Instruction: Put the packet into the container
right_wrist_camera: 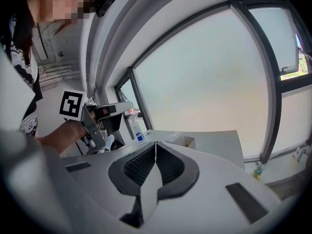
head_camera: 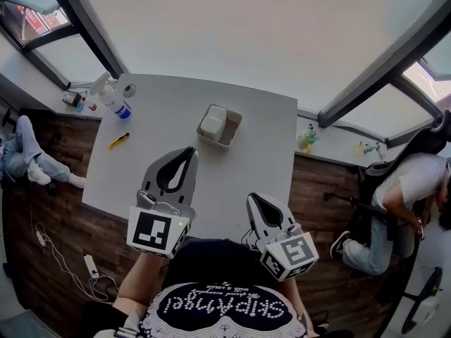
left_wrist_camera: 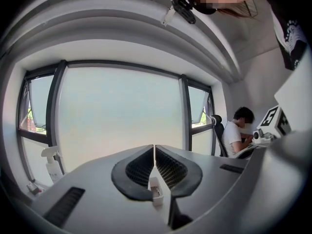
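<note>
Packet [head_camera: 213, 120] is seen lying inside the container [head_camera: 237, 124] on the white table [head_camera: 162, 118], ahead of the left gripper [head_camera: 190, 151] and well apart from its tips. The jaws of the left gripper and of the right gripper [head_camera: 253, 200] are pressed together, with nothing held between them.

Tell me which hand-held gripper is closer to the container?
The left hand-held gripper: it reaches toward the container; the right hand-held gripper sits farther back.

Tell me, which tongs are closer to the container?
Left. The left tongs hover just short of the container; the right tongs hang farther back, near the table edge.
</note>
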The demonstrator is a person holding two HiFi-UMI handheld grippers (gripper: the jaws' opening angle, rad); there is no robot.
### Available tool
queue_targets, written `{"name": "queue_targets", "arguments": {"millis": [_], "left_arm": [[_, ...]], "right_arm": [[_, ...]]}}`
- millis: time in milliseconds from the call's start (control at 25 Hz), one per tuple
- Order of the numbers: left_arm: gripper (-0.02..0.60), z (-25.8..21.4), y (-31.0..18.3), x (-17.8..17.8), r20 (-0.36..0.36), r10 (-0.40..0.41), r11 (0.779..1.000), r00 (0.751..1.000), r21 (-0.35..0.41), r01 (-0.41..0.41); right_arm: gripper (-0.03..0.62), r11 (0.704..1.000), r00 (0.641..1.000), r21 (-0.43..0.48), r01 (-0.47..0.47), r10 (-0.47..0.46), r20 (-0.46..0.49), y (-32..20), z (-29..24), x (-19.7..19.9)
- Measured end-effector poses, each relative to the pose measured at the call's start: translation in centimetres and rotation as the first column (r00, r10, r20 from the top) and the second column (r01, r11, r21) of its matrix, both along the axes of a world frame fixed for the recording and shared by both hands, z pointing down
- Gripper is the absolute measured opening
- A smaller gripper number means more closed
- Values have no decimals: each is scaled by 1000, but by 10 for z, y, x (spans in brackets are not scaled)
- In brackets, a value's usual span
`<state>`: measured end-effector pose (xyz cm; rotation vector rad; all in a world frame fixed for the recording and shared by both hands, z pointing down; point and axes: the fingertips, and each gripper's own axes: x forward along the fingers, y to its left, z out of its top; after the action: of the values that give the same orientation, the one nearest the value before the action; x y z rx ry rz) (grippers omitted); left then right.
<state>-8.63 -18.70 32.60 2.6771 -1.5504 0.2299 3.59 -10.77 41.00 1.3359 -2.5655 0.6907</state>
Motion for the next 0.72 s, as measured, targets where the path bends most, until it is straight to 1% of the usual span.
{"name": "queue_targets", "arguments": {"millis": [280,520,720], "left_arm": [[9,14,37,6,-36,22,997,999,-73,-24],[9,33,59,15,-63,28,989,998,-143,-36],[9,40,71,16,-74,26,984,997,-174,-38]], "right_arm": [[15,1000,1000,9,13,-13,-2,5,-2,-1],[15,999,999,16,34,-34,-7,8,-3,-4],[15,999,999,11,36,-36,-7,12,-4,-4]]}}
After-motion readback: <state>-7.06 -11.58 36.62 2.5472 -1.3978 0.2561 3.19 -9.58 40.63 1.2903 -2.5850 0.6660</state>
